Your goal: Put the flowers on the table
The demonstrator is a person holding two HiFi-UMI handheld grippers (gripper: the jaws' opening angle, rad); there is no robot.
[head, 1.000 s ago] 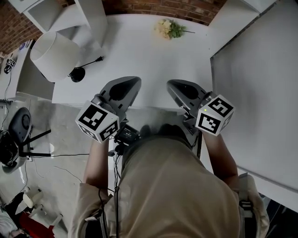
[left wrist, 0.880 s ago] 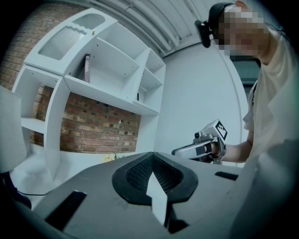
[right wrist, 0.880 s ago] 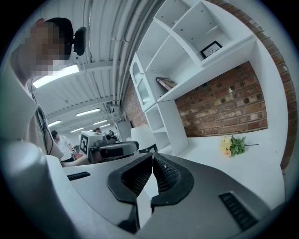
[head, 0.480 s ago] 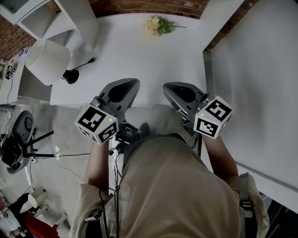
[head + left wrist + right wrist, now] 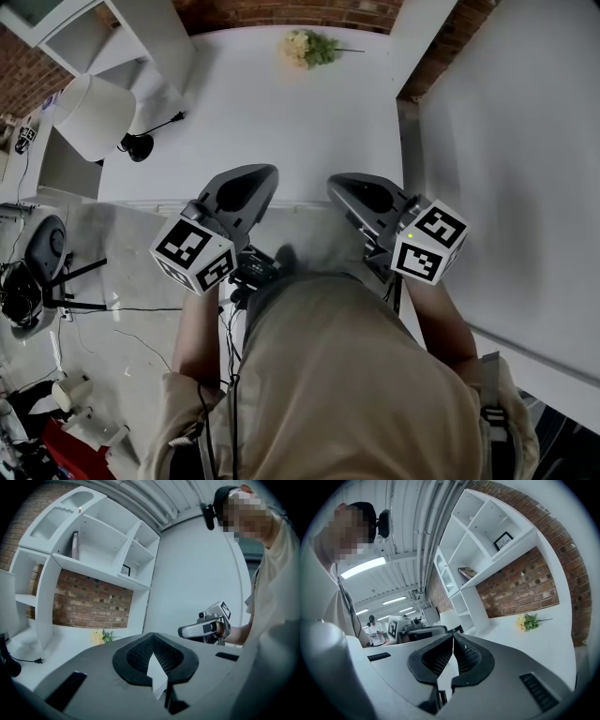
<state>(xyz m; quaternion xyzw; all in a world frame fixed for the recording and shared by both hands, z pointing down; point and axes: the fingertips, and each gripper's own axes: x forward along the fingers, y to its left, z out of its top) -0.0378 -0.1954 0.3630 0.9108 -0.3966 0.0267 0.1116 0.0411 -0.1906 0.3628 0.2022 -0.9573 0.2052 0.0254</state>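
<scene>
In the head view the small bunch of flowers (image 5: 311,47) already lies on the white table (image 5: 281,122), at its far edge by the brick wall (image 5: 262,11), well apart from the left gripper (image 5: 251,180) and the right gripper (image 5: 349,185). In the left gripper view the jaws are closed together with nothing between them, and the right gripper view shows the same. I judge the bunch light, soft and easy to crush, so it is better to take it gently at the thin stems, not at the pale heads.
</scene>
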